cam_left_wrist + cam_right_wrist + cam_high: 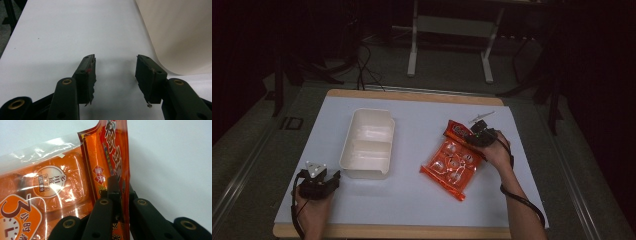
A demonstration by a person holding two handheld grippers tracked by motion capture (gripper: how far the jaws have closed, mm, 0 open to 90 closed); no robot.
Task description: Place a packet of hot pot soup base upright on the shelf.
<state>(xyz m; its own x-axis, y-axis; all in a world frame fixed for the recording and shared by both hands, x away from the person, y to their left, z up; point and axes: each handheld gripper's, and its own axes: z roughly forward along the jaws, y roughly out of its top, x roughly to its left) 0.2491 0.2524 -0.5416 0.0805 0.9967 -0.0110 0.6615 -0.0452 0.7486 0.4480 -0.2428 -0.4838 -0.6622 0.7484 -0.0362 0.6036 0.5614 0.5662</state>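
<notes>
- Orange snack bag [451, 166] lies on the right half of the desk [412, 210], its printed top edge toward the far right corner.
- Your right gripper [119, 191] has its jaws pressed together on that top edge, pinching the bag's seal.
- White two-compartment tray [367, 141] sits left of centre, well apart from the bag.
- Your left gripper [115, 72] rests near the front left corner, just beside the tray, jaws spread over bare desk.

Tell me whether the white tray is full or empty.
Empty: both compartments of the white tray show bare white bottoms in the high view.
</notes>
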